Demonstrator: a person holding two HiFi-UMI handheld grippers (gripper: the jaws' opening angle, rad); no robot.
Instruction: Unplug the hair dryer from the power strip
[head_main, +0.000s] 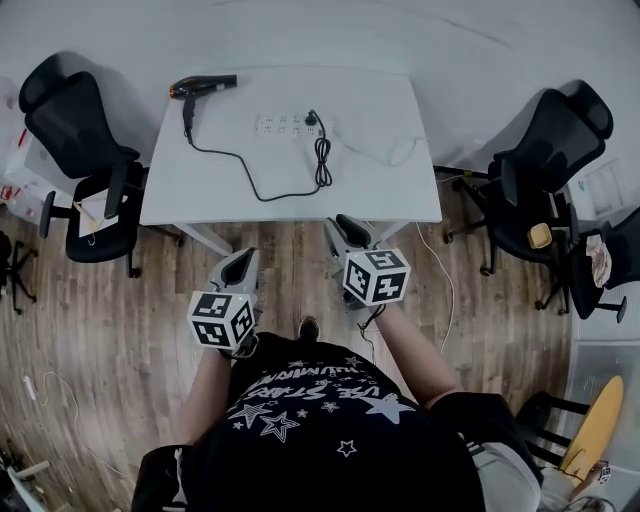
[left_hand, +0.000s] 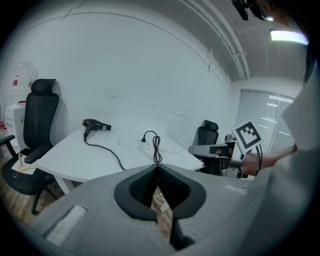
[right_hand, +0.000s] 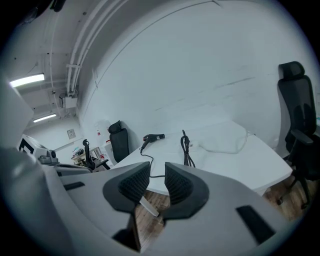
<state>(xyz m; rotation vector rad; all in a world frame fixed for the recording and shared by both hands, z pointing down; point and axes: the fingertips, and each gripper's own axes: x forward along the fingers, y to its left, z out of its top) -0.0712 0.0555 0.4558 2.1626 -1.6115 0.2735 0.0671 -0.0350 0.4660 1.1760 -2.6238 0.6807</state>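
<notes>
A black hair dryer lies at the far left corner of the white table. Its black cord runs across the top, partly bundled, up to a plug seated in the white power strip. Both grippers hover over the wooden floor in front of the table, short of its near edge. My left gripper has its jaws together with nothing between them. My right gripper stands open and empty. The dryer and the bundled cord show ahead in both gripper views.
Black office chairs stand left and right of the table. The strip's white lead trails over the table's right side, and a white cable hangs to the floor there. A white wall lies behind the table.
</notes>
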